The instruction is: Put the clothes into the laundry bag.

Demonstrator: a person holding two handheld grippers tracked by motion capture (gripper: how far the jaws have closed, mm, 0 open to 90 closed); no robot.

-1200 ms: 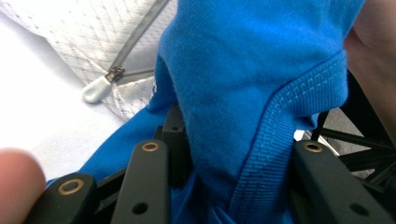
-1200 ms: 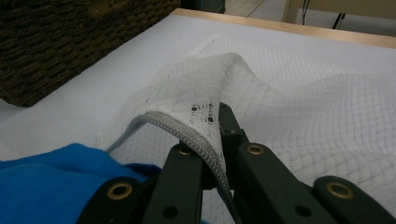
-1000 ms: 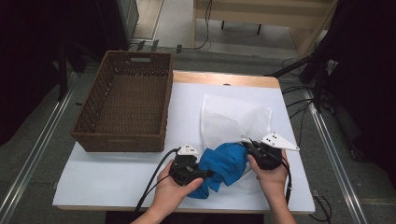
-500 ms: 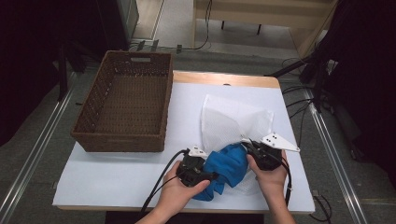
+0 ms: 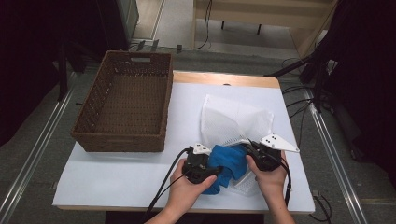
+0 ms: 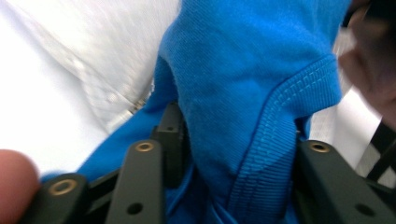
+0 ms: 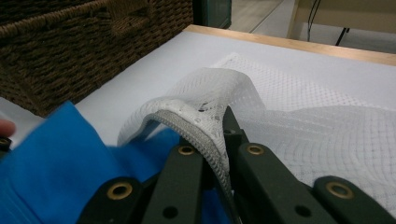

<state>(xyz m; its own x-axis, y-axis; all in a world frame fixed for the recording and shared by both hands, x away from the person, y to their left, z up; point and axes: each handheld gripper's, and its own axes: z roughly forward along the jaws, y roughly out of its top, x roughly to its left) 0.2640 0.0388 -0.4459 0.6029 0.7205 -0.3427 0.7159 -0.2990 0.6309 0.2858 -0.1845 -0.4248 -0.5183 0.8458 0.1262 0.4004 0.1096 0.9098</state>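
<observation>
Hands reach in low over the tabletop [image 5: 140,172]: left tool [image 5: 212,170] clamps the blue cloth [image 5: 229,161], right tool [image 5: 251,150] pinches the mesh bag's [image 5: 233,121] zipper edge.

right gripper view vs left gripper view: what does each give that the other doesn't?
Right gripper view alone: the right gripper shut on the zippered rim of the white mesh bag, lifting it open, with the wicker basket behind. Left gripper view alone: the left gripper clamped on a ribbed hem of the blue garment, seen close. Both: the blue garment, the mesh bag and the white table surface.
</observation>
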